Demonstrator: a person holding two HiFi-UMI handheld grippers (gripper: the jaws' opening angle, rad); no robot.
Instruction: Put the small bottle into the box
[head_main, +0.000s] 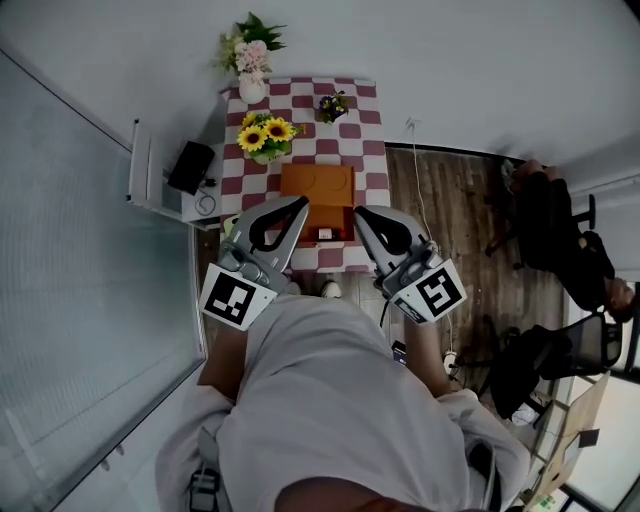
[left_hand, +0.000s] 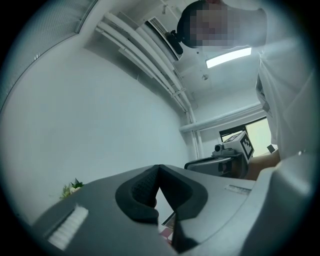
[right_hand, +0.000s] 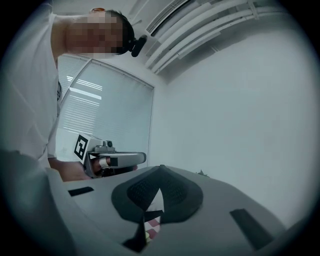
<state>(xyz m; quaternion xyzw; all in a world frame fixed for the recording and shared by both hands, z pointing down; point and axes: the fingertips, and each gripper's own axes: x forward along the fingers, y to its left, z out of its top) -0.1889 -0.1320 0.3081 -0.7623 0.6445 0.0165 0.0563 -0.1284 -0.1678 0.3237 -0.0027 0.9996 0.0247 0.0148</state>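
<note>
**Both hand-held grippers clenched over an open box**

The left hand-held gripper (head_main: 298, 206) and the right hand-held gripper (head_main: 360, 213) hang side by side, each clenched with nothing between its jaws. Beyond their tips, on the checkered surface (head_main: 372, 150), the orange box (head_main: 317, 186) stands open. A pale speck inside is possibly the small bottle (head_main: 325, 234), too small to show which way it points. Sunflowers (head_main: 265, 133) stand just behind the box.

A pale short-sleeved tee (head_main: 340, 400) is worn. The left gripper (head_main: 298, 206) and right gripper (head_main: 361, 214) are moulded in grey, lined with black ribbed pads (left_hand: 142, 192), and capped by black-marked white cubes (head_main: 237, 297).
</note>
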